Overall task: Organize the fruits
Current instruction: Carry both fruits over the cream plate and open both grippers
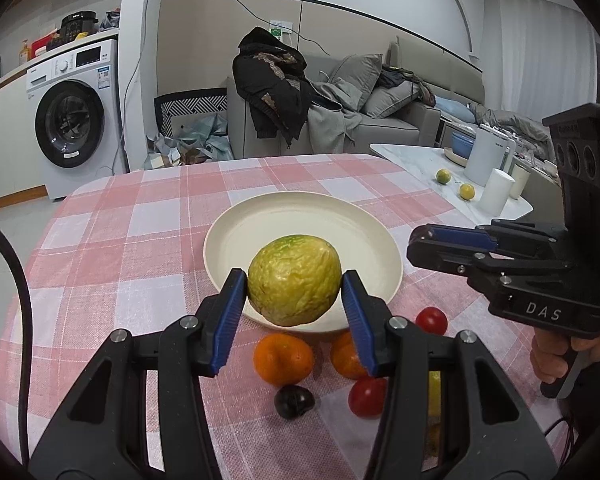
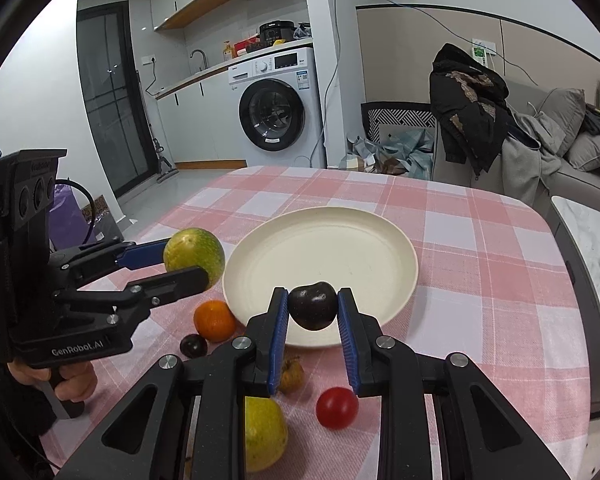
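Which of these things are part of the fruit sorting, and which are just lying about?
Part of the job:
- yellow-green fruit in left claw
- dark plum in right claw
- cream plate
- orange, red tomato on the cloth

Lying about:
- washing machine
- black jacket
- sofa cushions

Table (image 2: 480, 240) covered by pink-and-white checked cloth. Resting on it: 1 empty cream plate (image 2: 380, 256) near centre; along the plate's near side, 2 oranges (image 1: 283, 359), 2 red tomatoes (image 1: 367, 397), 1 dark plum (image 1: 294, 401), 1 yellow-green fruit (image 2: 265, 432), 1 small brownish wrinkled fruit (image 2: 292, 374).
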The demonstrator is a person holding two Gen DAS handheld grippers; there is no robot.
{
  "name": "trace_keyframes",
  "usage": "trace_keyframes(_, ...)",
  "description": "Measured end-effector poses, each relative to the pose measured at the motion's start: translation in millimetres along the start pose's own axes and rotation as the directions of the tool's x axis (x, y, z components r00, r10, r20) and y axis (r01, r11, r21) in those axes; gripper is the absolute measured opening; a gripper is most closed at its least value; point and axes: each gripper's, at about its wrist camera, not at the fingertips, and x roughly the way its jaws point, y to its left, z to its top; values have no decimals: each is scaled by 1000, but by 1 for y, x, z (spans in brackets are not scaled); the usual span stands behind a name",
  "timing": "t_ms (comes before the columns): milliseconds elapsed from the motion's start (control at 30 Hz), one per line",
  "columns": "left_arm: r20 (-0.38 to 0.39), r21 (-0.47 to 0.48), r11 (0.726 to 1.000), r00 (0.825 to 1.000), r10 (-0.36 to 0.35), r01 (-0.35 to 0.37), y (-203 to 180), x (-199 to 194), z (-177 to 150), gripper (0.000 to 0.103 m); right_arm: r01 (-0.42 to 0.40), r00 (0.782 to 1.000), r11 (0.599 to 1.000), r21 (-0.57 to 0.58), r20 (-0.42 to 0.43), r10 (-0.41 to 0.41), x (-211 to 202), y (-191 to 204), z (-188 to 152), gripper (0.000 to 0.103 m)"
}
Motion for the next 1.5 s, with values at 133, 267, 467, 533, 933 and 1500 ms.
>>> trace_keyframes(133, -3, -2, 1000, 1000, 9, -9, 3, 11, 1, 46, 0, 1000, 1000, 13, -12, 0, 10, -3, 2, 26)
trace_keyframes(267, -13, 6, 1000, 1000, 20, -20, 3, 22, 2, 46, -3, 1000, 1000, 30, -24, 4, 17, -6, 1, 26)
trace_keyframes(467, -43, -7, 1000, 999, 15, -15, 3, 40, 2, 46, -5, 999, 999, 51, -40, 7, 29, -12, 2, 26)
trace_keyframes(533, -47, 5, 1000, 999, 19, -19, 0, 44, 2, 46, -1, 999, 998, 58, -53, 4, 33, -15, 1, 26)
trace_keyframes(933, -73, 36, 999, 997, 16, -13, -6, 52, -2, 47, 14, 996, 997, 71, -91, -7, 45, -21, -5, 26)
trace_keyframes(1500, 5, 7, 998, 998, 59, -59, 10, -10, -11, 101, 37, 999, 998, 52, -16, -36, 1, -20, -7, 103)
